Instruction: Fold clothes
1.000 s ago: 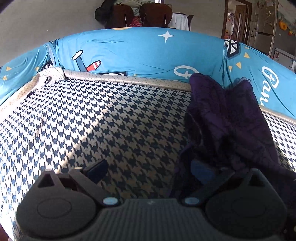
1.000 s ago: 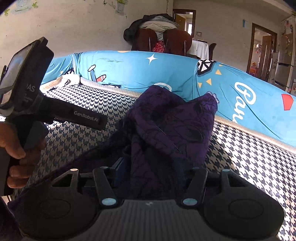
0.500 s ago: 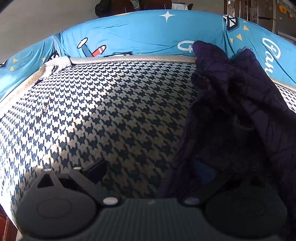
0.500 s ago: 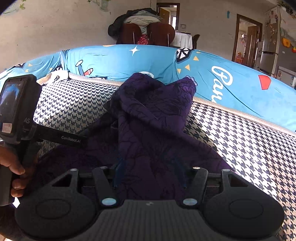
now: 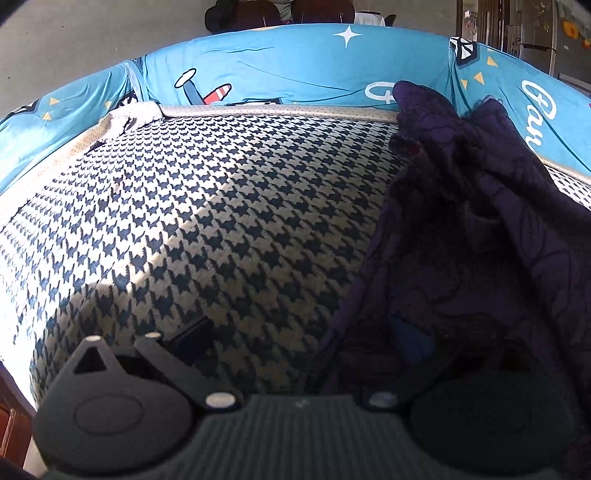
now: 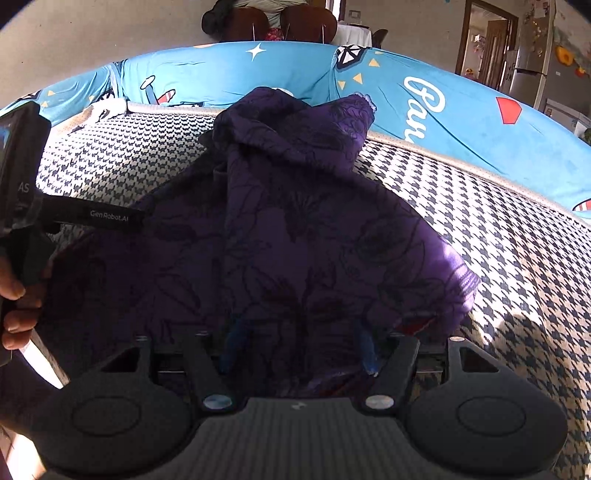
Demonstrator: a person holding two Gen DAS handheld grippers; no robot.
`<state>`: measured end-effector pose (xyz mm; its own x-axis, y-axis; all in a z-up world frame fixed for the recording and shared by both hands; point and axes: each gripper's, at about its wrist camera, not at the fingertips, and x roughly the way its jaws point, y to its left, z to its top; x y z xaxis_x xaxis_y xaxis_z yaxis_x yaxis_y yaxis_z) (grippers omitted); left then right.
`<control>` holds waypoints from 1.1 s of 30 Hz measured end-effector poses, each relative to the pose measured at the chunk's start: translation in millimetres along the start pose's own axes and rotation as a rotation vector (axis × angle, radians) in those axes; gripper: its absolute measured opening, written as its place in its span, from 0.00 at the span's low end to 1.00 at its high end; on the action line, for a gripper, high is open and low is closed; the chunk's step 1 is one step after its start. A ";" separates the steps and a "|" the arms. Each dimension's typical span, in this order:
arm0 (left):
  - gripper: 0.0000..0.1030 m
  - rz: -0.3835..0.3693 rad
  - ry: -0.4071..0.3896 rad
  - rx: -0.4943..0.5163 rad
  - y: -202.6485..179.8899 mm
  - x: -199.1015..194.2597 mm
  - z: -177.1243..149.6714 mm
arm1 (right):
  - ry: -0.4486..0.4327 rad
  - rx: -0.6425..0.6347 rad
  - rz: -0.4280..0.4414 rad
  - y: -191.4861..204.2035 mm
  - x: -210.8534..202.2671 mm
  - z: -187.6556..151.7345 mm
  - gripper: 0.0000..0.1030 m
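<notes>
A dark purple garment with a flower print lies bunched on the houndstooth bed surface. It rises in a heap toward the blue bumper and drapes over my right gripper. The jaws stand apart and the cloth hangs loose between the blue fingers. In the left wrist view the garment fills the right side. My left gripper is open wide; the cloth covers its right finger and the left finger lies bare on the bed. The left gripper also shows in the right wrist view.
A blue padded bumper with plane and star prints walls the bed at the back and sides. The houndstooth surface spreads to the left of the garment. Chairs and a doorway stand beyond the bumper.
Both grippers have moved forward and lower over the bed. The garment has spread wider and lies closer over both grippers. The jaws have not visibly changed.
</notes>
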<state>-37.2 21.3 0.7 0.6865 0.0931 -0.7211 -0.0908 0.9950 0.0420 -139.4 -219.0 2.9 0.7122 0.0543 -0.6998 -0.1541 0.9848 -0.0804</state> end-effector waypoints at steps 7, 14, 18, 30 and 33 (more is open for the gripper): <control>1.00 -0.005 0.005 -0.003 -0.4 -16.0 -12.7 | 0.021 0.021 -0.002 -3.3 -19.2 -22.5 0.64; 1.00 -0.019 0.009 0.006 -4.5 -31.4 -26.2 | 0.041 0.040 -0.013 -4.5 -30.4 -37.2 0.66; 1.00 -0.021 0.006 0.015 -5.4 -39.9 -31.7 | 0.050 0.038 -0.023 -3.7 -33.4 -42.3 0.70; 1.00 -0.080 -0.031 0.126 -23.8 -72.4 -57.1 | 0.006 0.056 -0.023 -3.7 -46.2 -44.8 0.70; 1.00 -0.088 -0.039 0.115 -24.5 -73.5 -56.0 | -0.041 0.096 -0.039 -11.8 -49.9 -40.9 0.70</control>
<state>-125.8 -11.9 13.9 0.7160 0.0046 -0.6981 0.0527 0.9968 0.0606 -201.1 -240.1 9.8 0.7441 0.0203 -0.6677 -0.0607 0.9975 -0.0373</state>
